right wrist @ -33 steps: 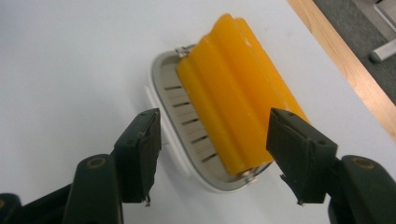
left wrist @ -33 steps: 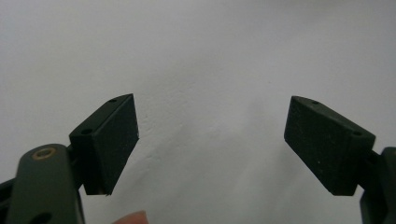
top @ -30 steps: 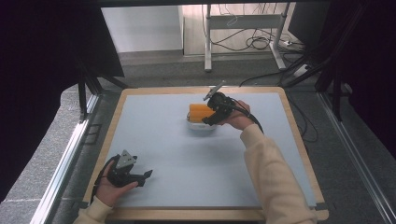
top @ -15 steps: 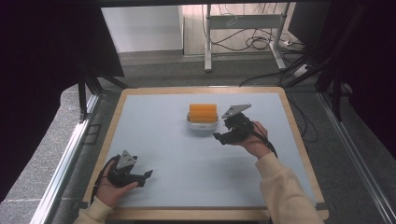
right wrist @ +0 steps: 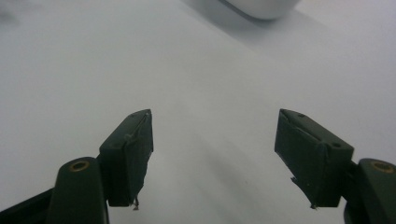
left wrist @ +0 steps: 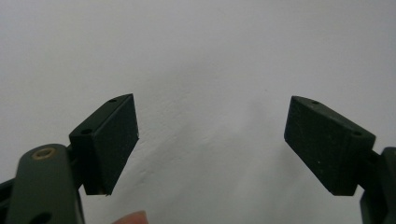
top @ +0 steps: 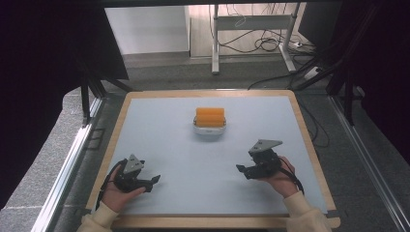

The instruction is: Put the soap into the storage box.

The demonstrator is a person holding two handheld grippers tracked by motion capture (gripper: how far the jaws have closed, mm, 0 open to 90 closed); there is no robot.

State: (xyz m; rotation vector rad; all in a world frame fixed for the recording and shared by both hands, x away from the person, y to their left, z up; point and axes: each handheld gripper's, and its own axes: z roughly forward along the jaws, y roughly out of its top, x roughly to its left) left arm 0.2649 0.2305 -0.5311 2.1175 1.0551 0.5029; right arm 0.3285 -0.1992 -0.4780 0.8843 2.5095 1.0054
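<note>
orange block (top: 210,116) sits on top of a white dish (top: 209,131), at the centre of the far half of the tabletop (top: 159,130), which is pale blue w/ a wooden rim. block lies w/ its long side across the tabletop, upright on the dish, nothing touching it.

right gripper (top: 243,170) is at the near right of the tabletop, well apart from the dish, in the person's right hand (top: 275,176), grey three-cornered plate on top. jaws stand apart w/ nothing btwn them; they've just been opening. in the right gripper view, right gripper (right wrist: 212,149) shows both black jaws spread wide over bare tabletop, and the white dish (right wrist: 261,7) peeks in at the top edge, far off.

left gripper (top: 152,181) is at the near left corner area, in the left hand (top: 116,193), jaws pointing toward the middle of the tabletop. in the left gripper view, left gripper (left wrist: 210,140) has jaws wide apart, empty, just pale tabletop btwn them; a fingertip (left wrist: 130,218) shows at the bottom edge.

both grippers are low over the tabletop, near the person's edge, well apart from each other, w/ block + dish farther away btwn them. cream sleeves (top: 309,217) at the bottom of the high view.
</note>
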